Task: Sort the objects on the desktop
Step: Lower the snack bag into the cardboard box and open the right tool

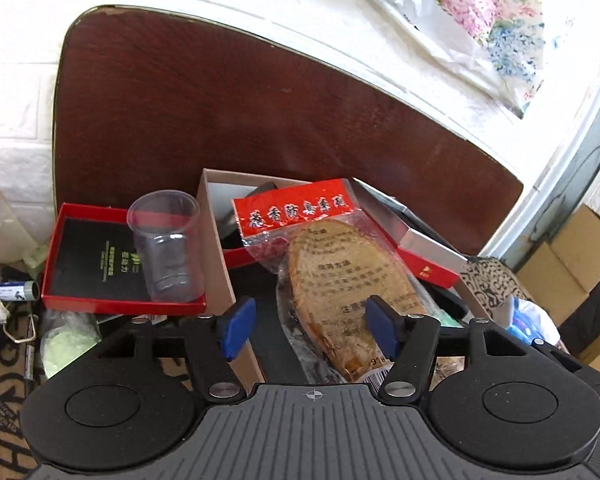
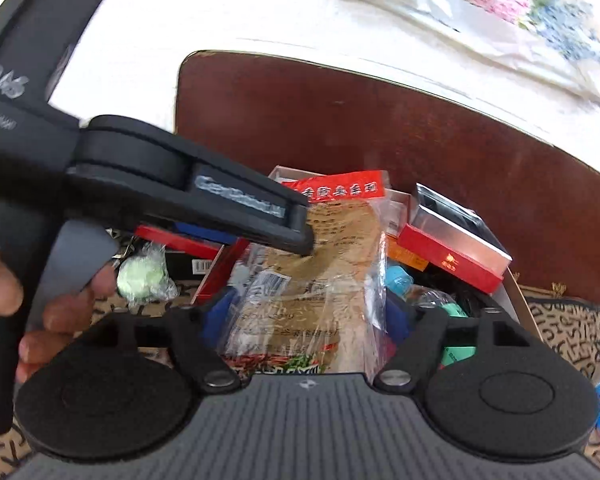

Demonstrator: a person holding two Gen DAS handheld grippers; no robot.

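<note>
Insole packet point(image 2: 312, 280) sits clamped between the right gripper's point(image 2: 308, 312) jaws; the left gripper's point(image 1: 306, 328) wide jaws hover above it.

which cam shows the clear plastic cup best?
Left wrist. The clear plastic cup stands upright and unobstructed in the red tray, rim to base visible. In the right wrist view the cup can't be made out; the left gripper blocks that side.
</note>
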